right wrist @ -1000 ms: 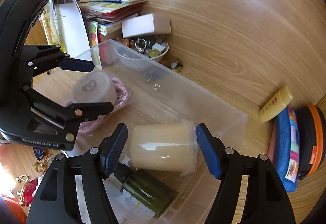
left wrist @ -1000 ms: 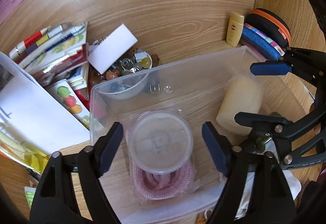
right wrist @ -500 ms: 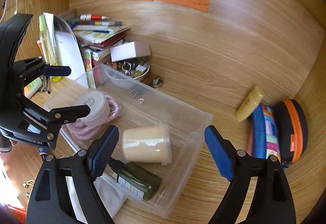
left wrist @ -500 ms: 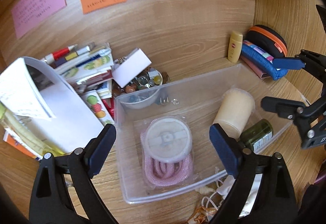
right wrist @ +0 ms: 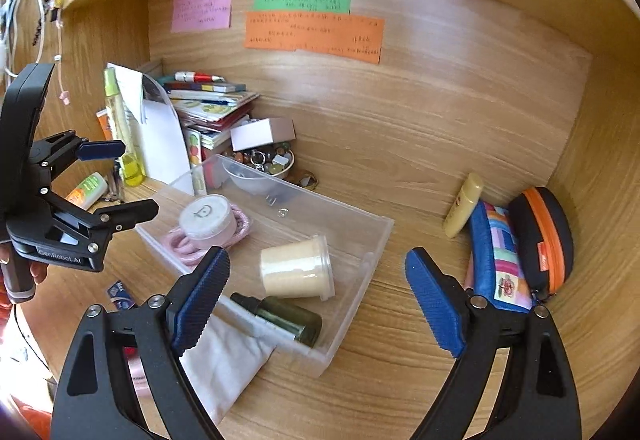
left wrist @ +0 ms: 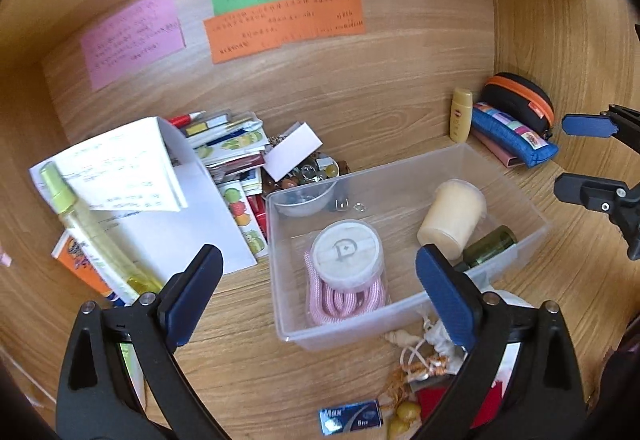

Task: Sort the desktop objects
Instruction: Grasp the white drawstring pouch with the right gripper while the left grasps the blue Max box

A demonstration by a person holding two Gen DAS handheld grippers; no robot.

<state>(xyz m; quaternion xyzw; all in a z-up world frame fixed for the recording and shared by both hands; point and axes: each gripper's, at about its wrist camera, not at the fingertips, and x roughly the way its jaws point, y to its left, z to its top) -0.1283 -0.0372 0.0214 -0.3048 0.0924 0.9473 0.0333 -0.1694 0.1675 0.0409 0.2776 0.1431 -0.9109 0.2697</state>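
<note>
Both jaws gape empty as the left gripper (left wrist: 316, 296) and right gripper (right wrist: 316, 304) hover over a clear rectangular plastic bin (right wrist: 370, 240) on the wooden desk (right wrist: 400, 167). Inside lies a cream cylindrical plastic tub (right wrist: 296, 272), likely light, rigid and slick, best pinched across its sides.

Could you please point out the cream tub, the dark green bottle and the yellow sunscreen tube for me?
cream tub (right wrist: 294, 272): right wrist view, on its side wall.
dark green bottle (right wrist: 290, 318): right wrist view, mid body.
yellow sunscreen tube (left wrist: 460, 117): left wrist view, front label.
</note>
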